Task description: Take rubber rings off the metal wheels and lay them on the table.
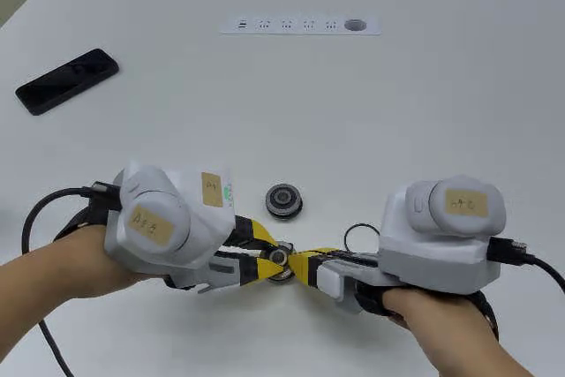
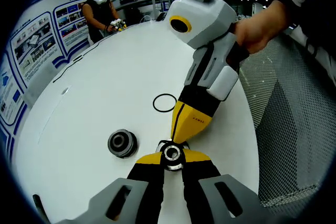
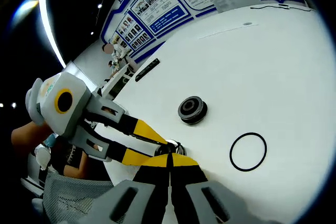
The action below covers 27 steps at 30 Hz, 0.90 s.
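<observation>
The left claw (image 2: 172, 156) pinches a metal wheel (image 2: 172, 152). The right claw (image 3: 169, 157), pressed together, touches it; a rubber ring (image 3: 230, 152) lies near.

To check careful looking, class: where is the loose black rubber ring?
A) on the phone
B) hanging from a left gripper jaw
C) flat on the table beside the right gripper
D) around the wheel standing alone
C: the rubber ring lies flat on the table beside the right gripper.
</observation>
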Available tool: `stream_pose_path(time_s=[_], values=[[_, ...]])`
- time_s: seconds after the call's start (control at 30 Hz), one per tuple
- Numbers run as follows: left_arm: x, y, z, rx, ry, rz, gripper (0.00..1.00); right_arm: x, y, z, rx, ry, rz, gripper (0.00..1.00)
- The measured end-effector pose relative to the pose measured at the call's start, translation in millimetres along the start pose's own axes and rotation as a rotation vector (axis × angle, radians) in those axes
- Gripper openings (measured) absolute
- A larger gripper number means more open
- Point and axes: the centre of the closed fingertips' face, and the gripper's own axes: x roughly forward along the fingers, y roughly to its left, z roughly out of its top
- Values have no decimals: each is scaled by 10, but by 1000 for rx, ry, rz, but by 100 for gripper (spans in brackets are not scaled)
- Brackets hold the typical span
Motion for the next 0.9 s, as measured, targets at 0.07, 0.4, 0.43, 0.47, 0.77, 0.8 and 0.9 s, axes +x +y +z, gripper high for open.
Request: stream_pose_path(time_s=[0.07, 0.4, 0.43, 0.47, 0.77, 0.8, 0.9], values=[[0, -1, 1, -1, 0, 1, 13, 0, 6, -1, -3, -1, 1, 0], [1, -4, 3, 0, 2, 0, 13, 6, 23, -2, -24, 1, 2, 0], [1, -5, 4, 0, 1, 0, 13, 5, 28, -2, -32, 0, 6, 0], [0, -6, 3, -1, 0, 1, 13, 4, 33, -1, -42, 0, 9, 0], [-1, -7, 2, 4, -1, 4, 13, -10, 75, -18, -41, 2, 21, 1], [-2, -8, 3, 2, -3, 5, 13, -9, 83, -19, -38, 1, 23, 1], [-4, -9, 5, -7, -11, 9, 13, -10, 83, -28, -30, 0, 22, 1]])
